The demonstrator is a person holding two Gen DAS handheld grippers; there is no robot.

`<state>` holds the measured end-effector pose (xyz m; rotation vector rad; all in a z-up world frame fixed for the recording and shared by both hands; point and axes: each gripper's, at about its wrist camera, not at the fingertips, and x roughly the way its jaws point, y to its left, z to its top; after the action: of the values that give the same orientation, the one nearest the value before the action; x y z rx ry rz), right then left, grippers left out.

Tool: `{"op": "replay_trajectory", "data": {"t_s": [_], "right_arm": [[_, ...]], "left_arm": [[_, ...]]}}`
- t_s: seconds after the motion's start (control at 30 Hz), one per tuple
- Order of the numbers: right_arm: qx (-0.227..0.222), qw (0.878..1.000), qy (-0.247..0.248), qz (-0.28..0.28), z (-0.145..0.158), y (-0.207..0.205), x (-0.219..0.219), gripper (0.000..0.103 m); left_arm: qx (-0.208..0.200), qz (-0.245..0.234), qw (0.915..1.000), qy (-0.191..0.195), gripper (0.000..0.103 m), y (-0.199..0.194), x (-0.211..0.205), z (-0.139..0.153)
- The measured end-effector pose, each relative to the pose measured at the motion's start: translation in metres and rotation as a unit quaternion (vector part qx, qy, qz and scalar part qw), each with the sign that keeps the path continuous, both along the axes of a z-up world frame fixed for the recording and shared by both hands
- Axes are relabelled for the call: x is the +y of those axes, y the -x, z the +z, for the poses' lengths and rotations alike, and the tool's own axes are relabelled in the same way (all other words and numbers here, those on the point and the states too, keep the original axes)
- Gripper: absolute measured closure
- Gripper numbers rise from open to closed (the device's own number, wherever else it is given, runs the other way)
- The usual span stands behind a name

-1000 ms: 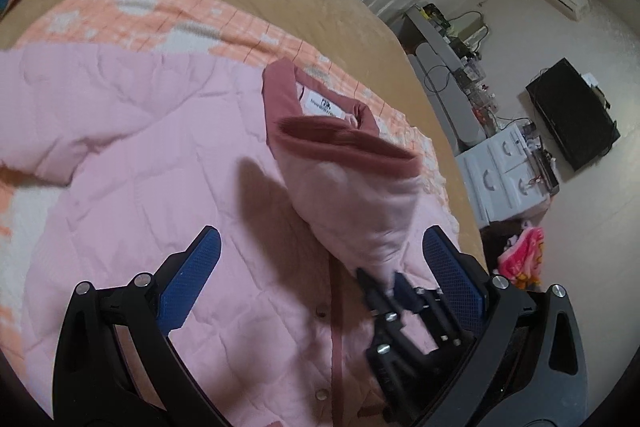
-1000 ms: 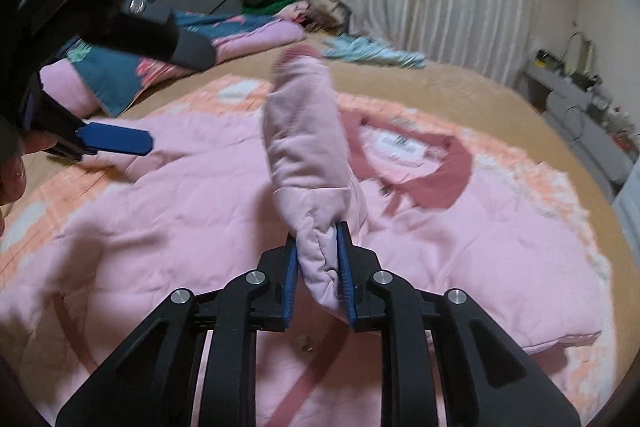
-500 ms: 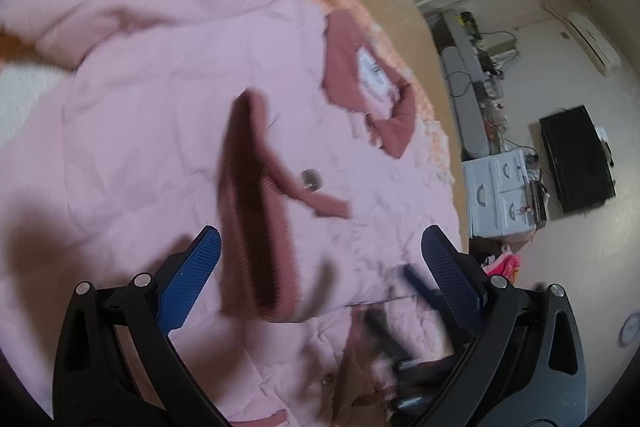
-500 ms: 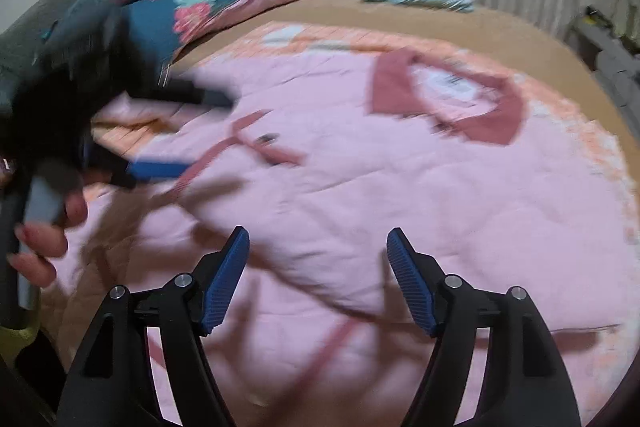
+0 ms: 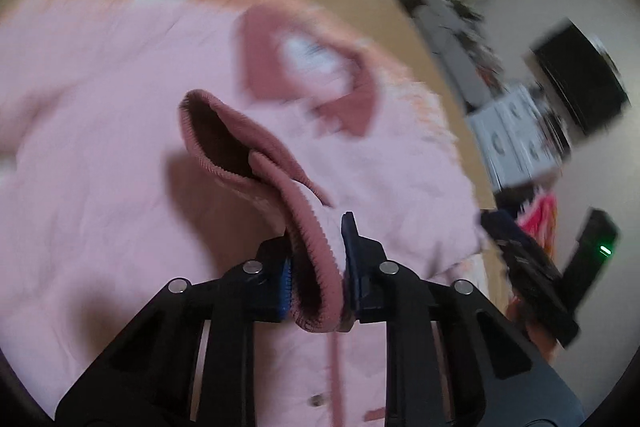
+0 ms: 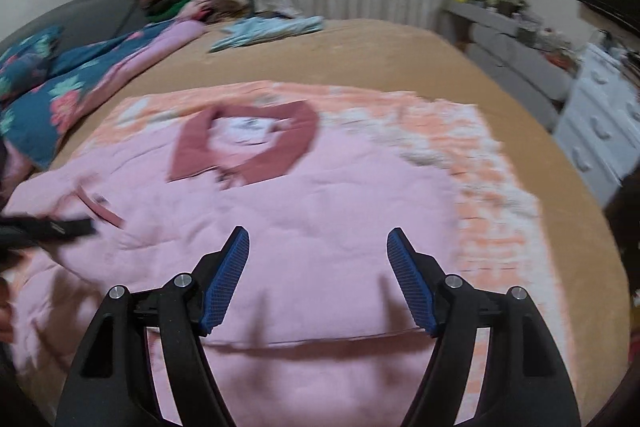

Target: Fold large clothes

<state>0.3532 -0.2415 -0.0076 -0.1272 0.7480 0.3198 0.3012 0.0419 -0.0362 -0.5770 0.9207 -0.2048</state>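
A large pink jacket (image 6: 320, 211) with a dark rose collar (image 6: 244, 147) lies spread on the bed. In the left wrist view the jacket (image 5: 100, 187) fills the frame, and my left gripper (image 5: 316, 267) is shut on its ribbed rose sleeve cuff (image 5: 248, 155), holding it up over the jacket's body. My right gripper (image 6: 318, 279) is open and empty, hovering over the jacket's lower middle. The left gripper shows blurred at the left edge of the right wrist view (image 6: 44, 227).
An orange and white checked blanket (image 6: 500, 211) lies under the jacket on the tan bed (image 6: 360, 55). A floral quilt (image 6: 60, 83) and loose clothes (image 6: 264, 27) lie at the head. A white drawer unit (image 6: 600, 135) and a grey desk stand to the right.
My right gripper let go of the sleeve and opened. My left gripper closed on the sleeve cuff and now holds it over the jacket.
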Motion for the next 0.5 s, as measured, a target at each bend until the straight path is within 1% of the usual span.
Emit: {"op": "replay_trajectory", "data": {"t_s": [0.07,0.13,0.23,0.3,0.4,0.5], "right_arm": [[-0.005,1.000,-0.007,-0.021,0.002,-0.005,-0.014,0.033],[-0.006,0.999,-0.023,-0.039,0.004,-0.006,-0.029,0.033],[-0.008,0.998,-0.035,-0.059,0.007,-0.010,-0.046,0.033],[-0.010,0.997,-0.037,-0.066,0.007,-0.012,-0.051,0.033],[-0.004,0.996,-0.045,-0.073,0.004,-0.016,-0.055,0.033],[0.002,0.997,-0.037,-0.067,-0.001,-0.017,-0.049,0.033]], "left_arm": [[-0.038,-0.025,0.9986,-0.028,0.091,-0.007,-0.014,0.039],[-0.070,-0.034,0.9962,-0.039,0.092,-0.015,-0.015,0.076],[-0.104,-0.024,0.9923,-0.062,0.093,-0.025,-0.008,0.112],[-0.126,-0.008,0.9889,-0.077,0.093,-0.031,0.009,0.134],[-0.129,0.009,0.9873,-0.091,0.093,-0.037,0.029,0.141],[-0.111,0.024,0.9879,-0.105,0.093,-0.044,0.045,0.126]]}}
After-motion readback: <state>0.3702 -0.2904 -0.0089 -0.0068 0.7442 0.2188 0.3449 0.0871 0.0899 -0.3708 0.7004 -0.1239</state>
